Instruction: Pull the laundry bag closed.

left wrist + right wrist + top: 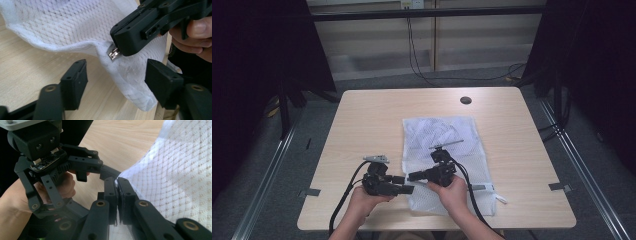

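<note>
While my right gripper [412,176] pinches the near-left edge of the white mesh bag [443,150] at the metal zipper pull [113,53], its jaws are clamped tight on the fabric. My left gripper [116,82] sits just beside it in the lower middle of the high view, jaws partly spread on either side of the hanging corner, not pressing it. Most of the bag lies flat on the wooden surface [362,125], centre frame.

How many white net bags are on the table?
1. The white mesh bag lies flat on the table, right of centre, toward the near edge. The right gripper pinches its near-left corner. Nothing suggests a second one underneath.
</note>
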`<action>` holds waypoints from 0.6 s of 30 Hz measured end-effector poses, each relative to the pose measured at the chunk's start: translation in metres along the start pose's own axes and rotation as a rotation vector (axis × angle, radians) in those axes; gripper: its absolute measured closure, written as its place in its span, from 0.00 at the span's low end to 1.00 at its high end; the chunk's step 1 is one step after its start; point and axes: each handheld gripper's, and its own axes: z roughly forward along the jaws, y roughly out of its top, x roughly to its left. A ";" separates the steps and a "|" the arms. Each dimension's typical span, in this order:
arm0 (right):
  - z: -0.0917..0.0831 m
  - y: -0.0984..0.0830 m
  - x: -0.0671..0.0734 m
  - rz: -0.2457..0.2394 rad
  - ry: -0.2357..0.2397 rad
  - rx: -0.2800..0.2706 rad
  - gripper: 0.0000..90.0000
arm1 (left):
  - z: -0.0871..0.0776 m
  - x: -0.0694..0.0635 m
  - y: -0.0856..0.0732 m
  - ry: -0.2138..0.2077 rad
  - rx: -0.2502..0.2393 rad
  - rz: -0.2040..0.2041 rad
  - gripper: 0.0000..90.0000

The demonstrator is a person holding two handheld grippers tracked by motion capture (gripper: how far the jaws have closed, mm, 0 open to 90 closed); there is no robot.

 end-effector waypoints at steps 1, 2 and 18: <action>0.000 0.000 0.000 0.000 0.001 0.000 0.96 | 0.000 0.000 0.000 -0.003 -0.003 0.004 0.42; 0.000 0.000 0.000 0.000 0.001 0.001 0.96 | 0.000 0.000 0.000 -0.008 -0.007 0.004 0.44; -0.001 0.000 0.001 -0.004 0.005 0.000 0.96 | 0.009 0.001 0.000 -0.057 -0.014 -0.053 0.59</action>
